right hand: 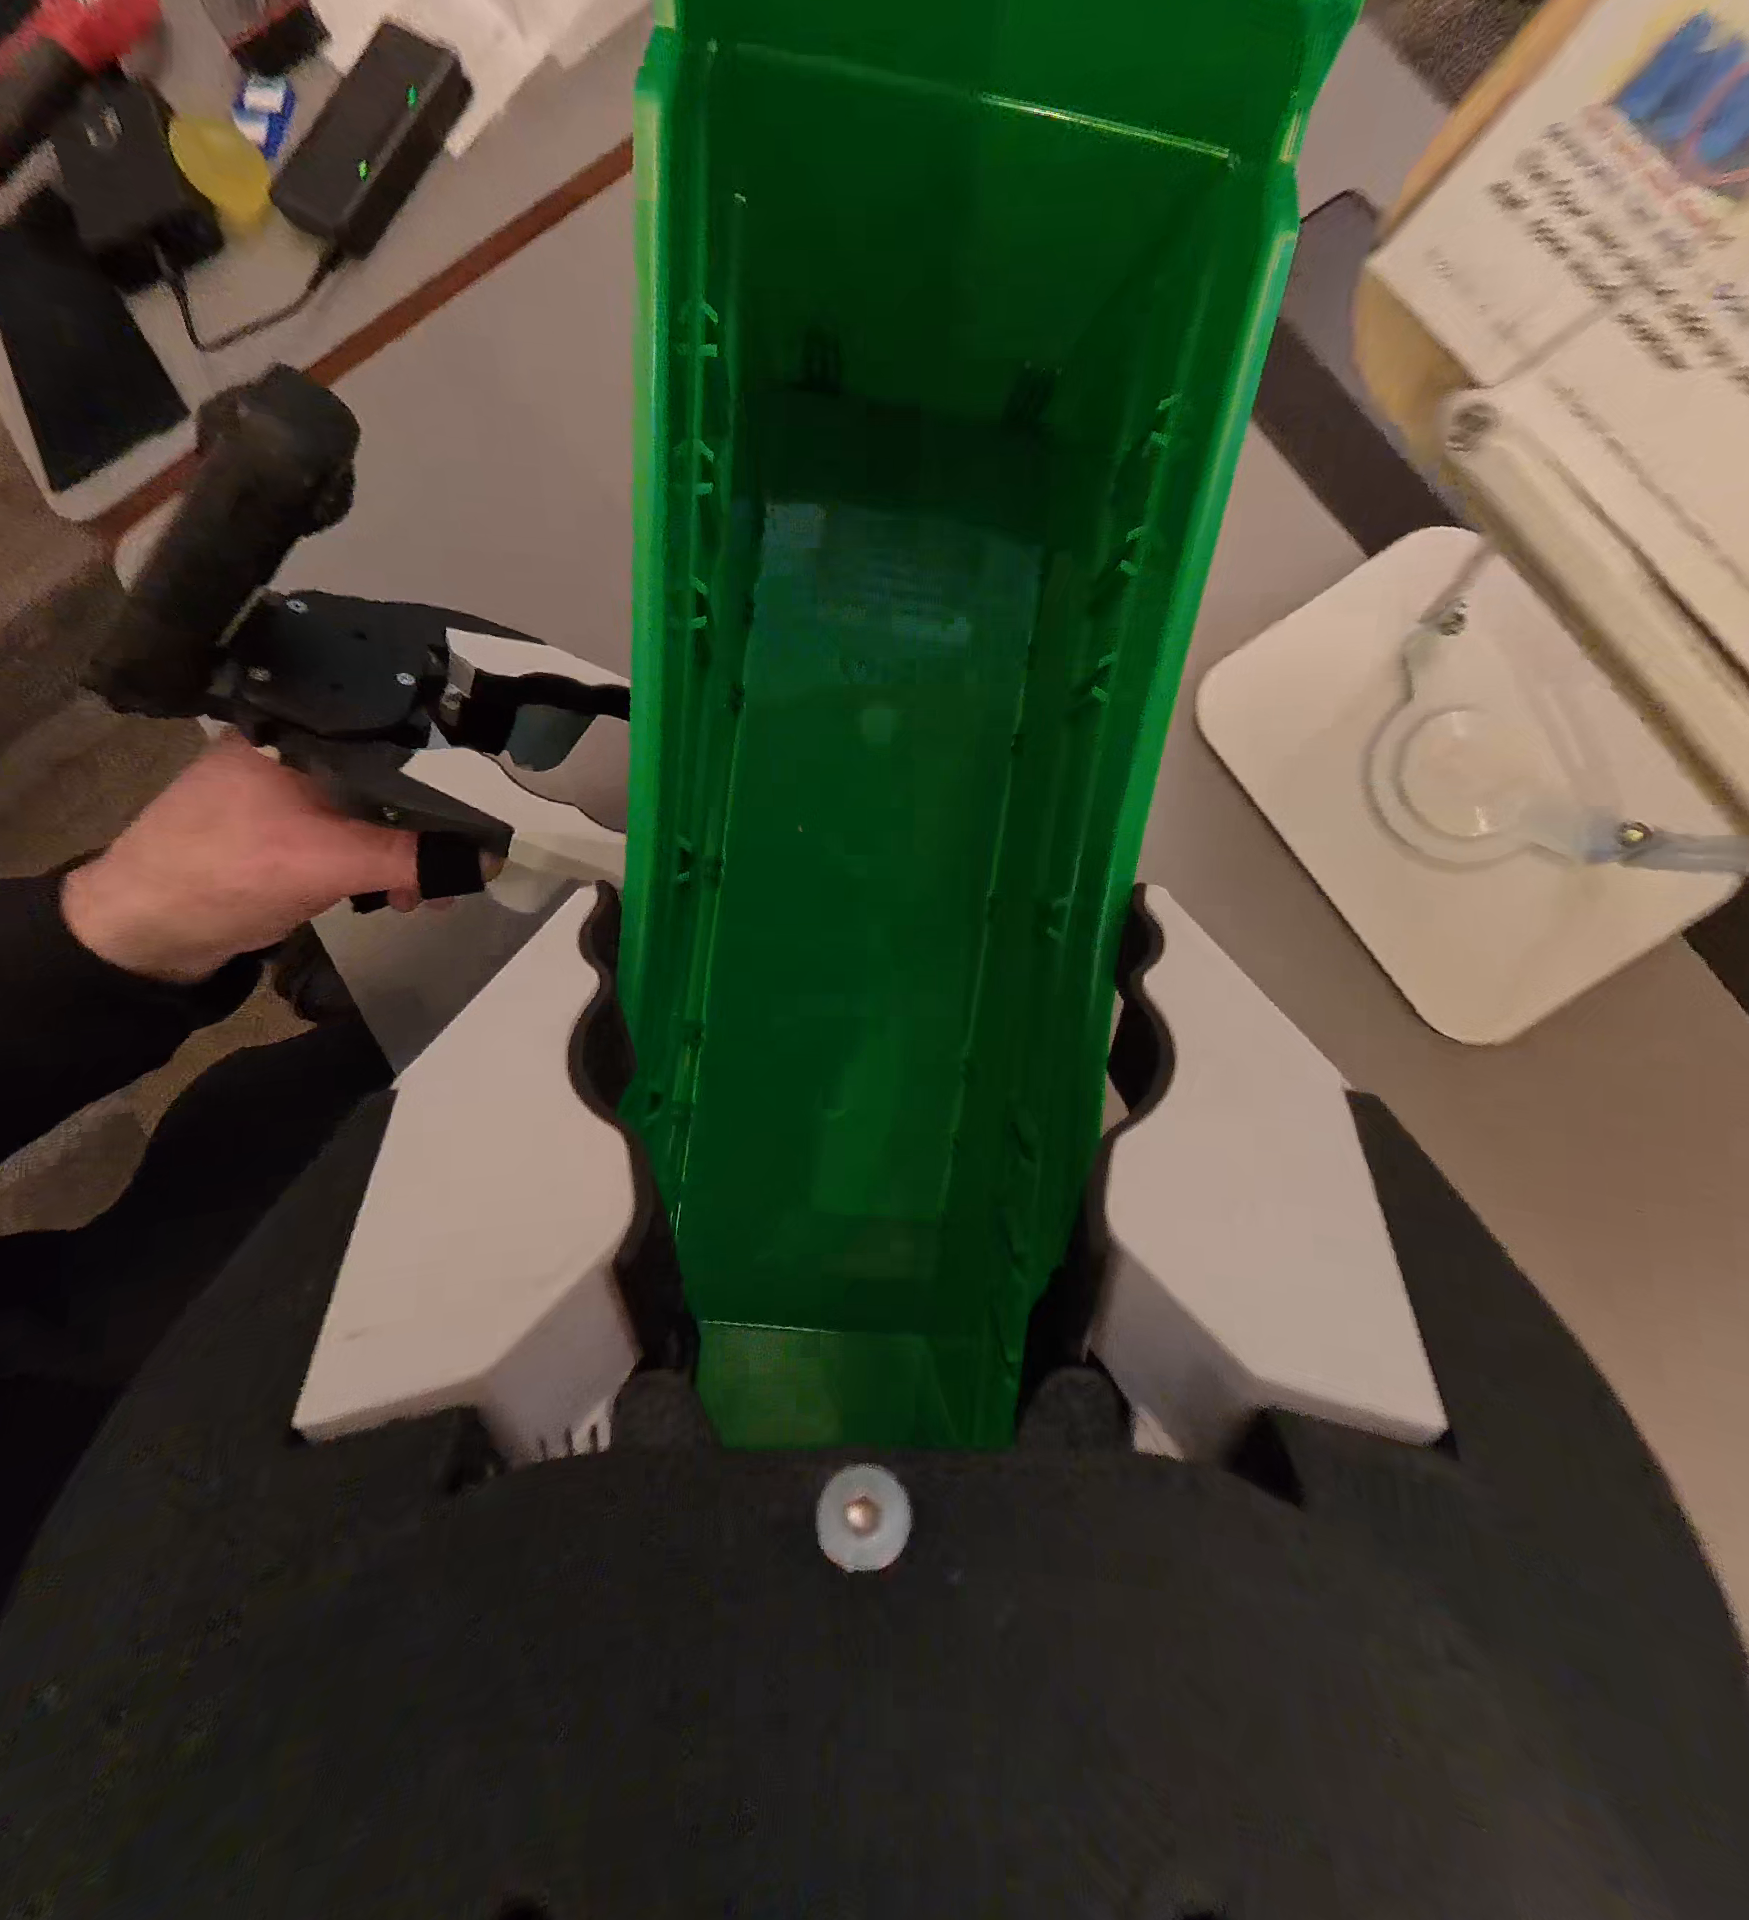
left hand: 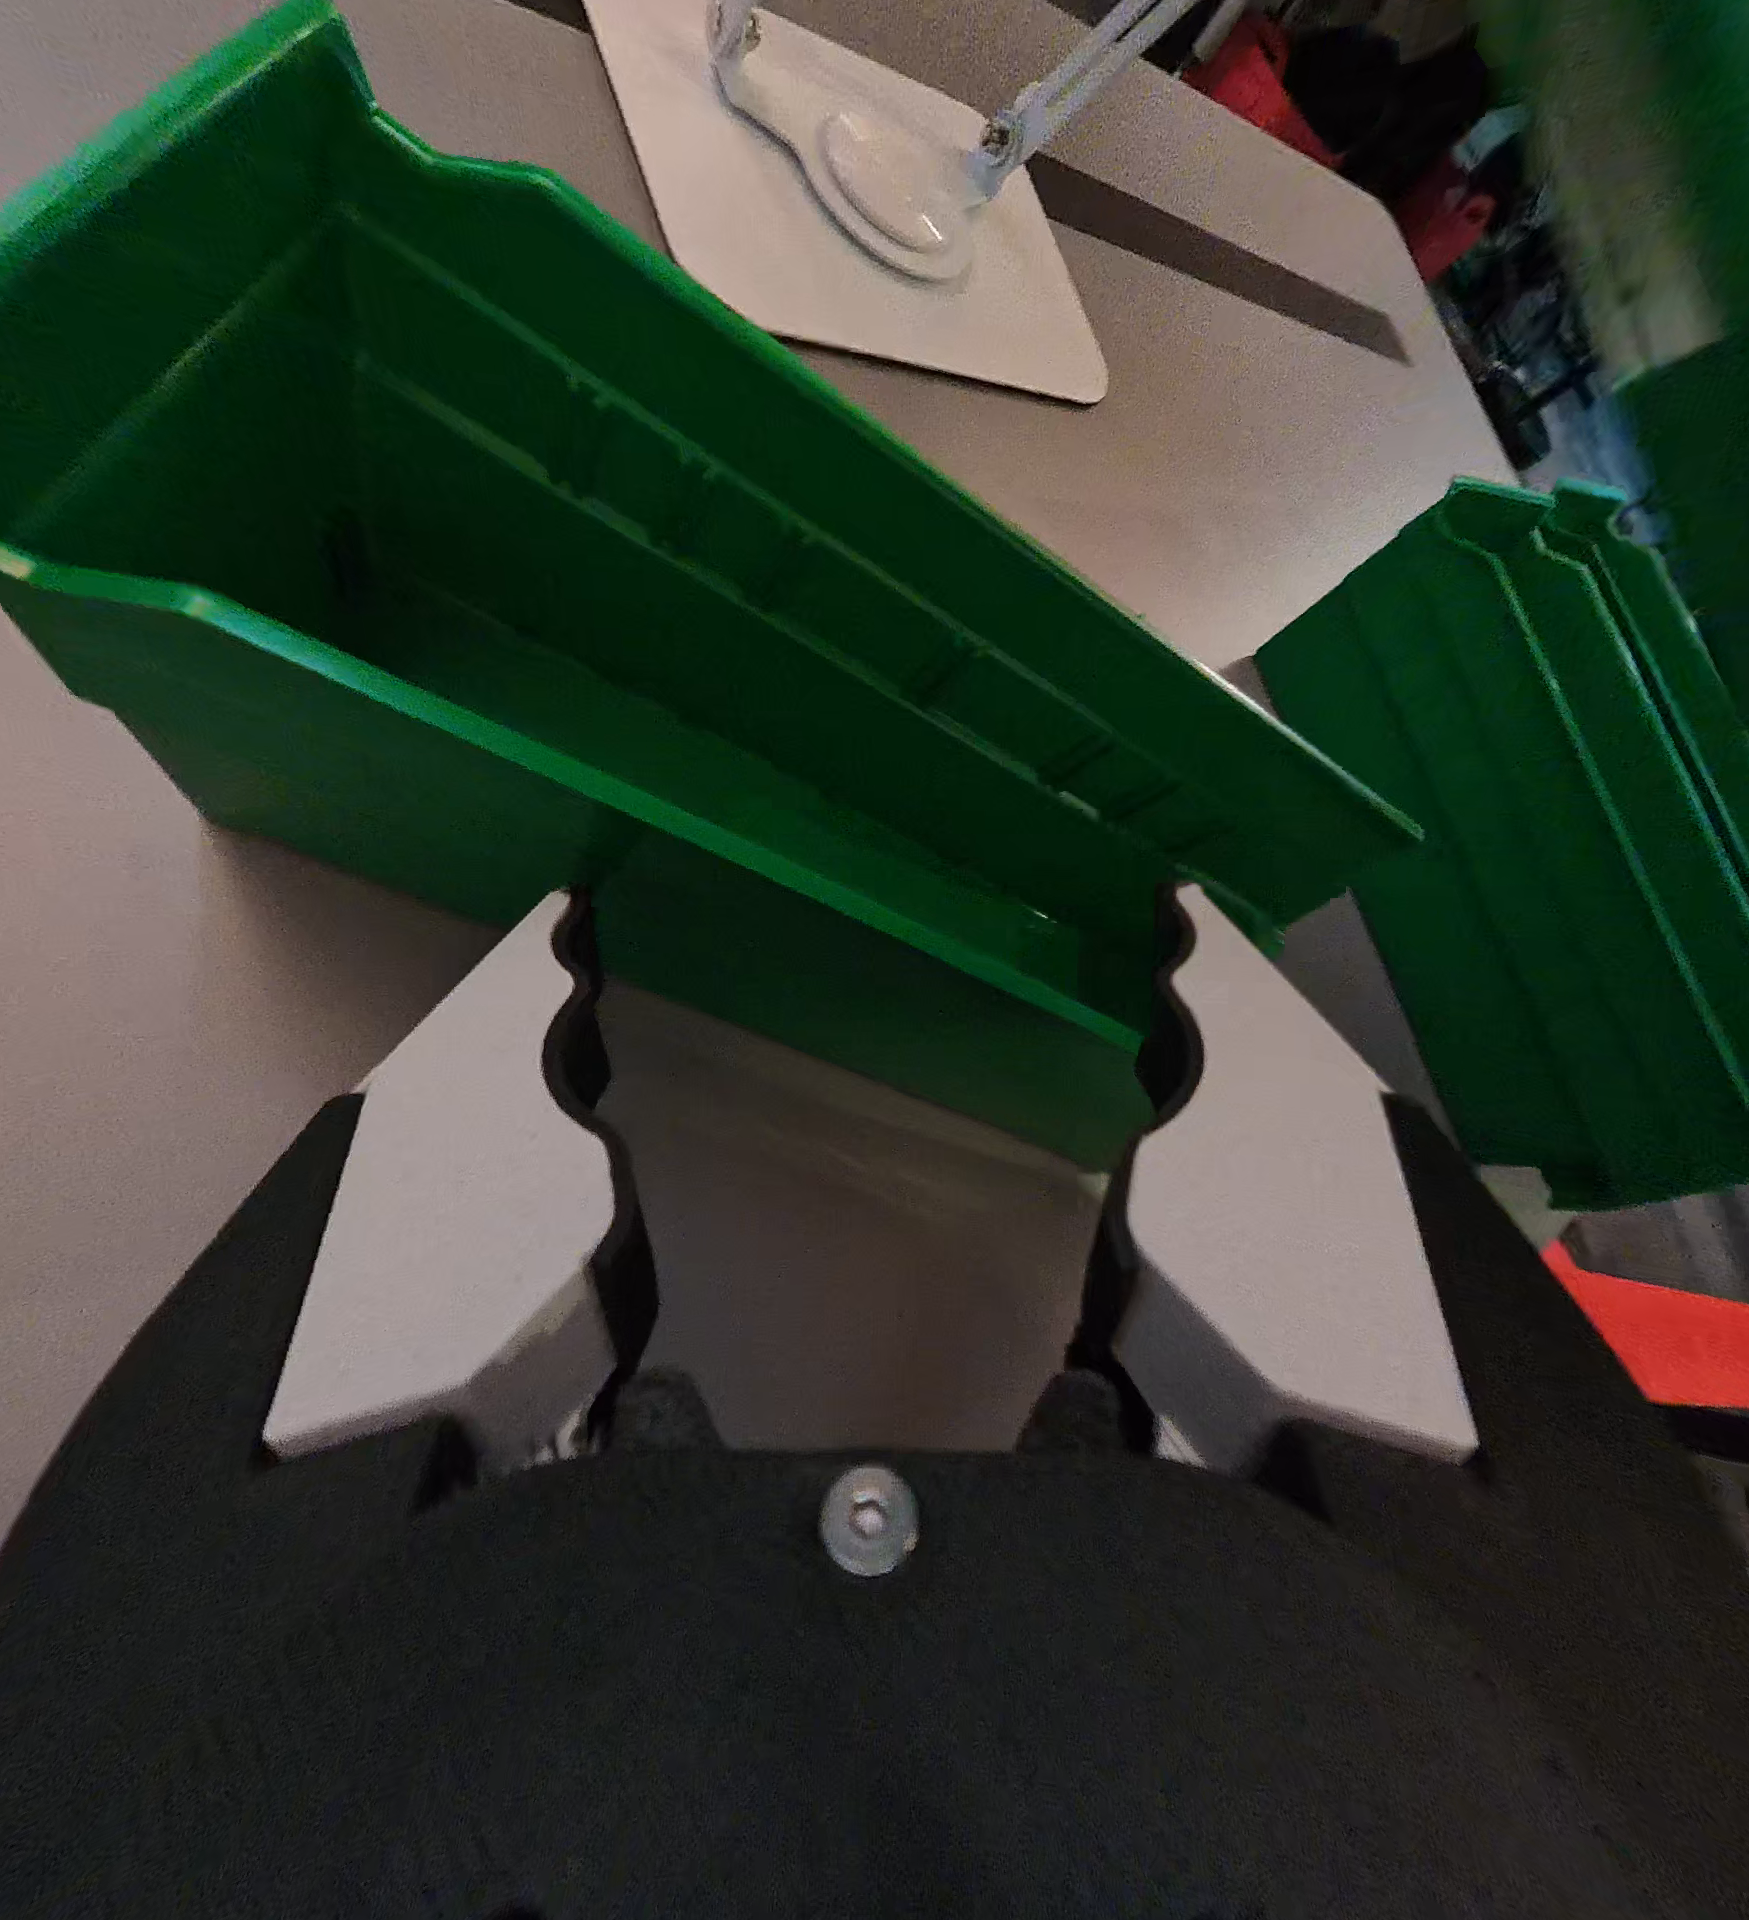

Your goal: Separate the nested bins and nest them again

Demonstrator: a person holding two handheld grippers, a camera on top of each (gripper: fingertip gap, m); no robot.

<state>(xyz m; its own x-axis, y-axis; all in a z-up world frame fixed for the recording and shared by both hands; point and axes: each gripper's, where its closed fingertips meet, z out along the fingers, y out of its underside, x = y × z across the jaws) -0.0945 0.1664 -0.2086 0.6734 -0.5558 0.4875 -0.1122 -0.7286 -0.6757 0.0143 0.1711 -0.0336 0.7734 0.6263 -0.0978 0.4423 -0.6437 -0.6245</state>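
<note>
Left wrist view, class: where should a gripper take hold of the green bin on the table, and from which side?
Probably the near long wall of the green bin, towards its right end, from the camera's side: one finger inside, one outside. The wall is thin and straight, the open top faces this way, and the open left gripper sits nearest that corner.

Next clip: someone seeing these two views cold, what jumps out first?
The bright green bins dominate. In the right wrist view a long green bin runs straight out between the right claw fingers, filling the centre. In the left wrist view another green bin lies slantwise on the grey table, its near end between the left claw fingers, with a further green stack at right.
</note>
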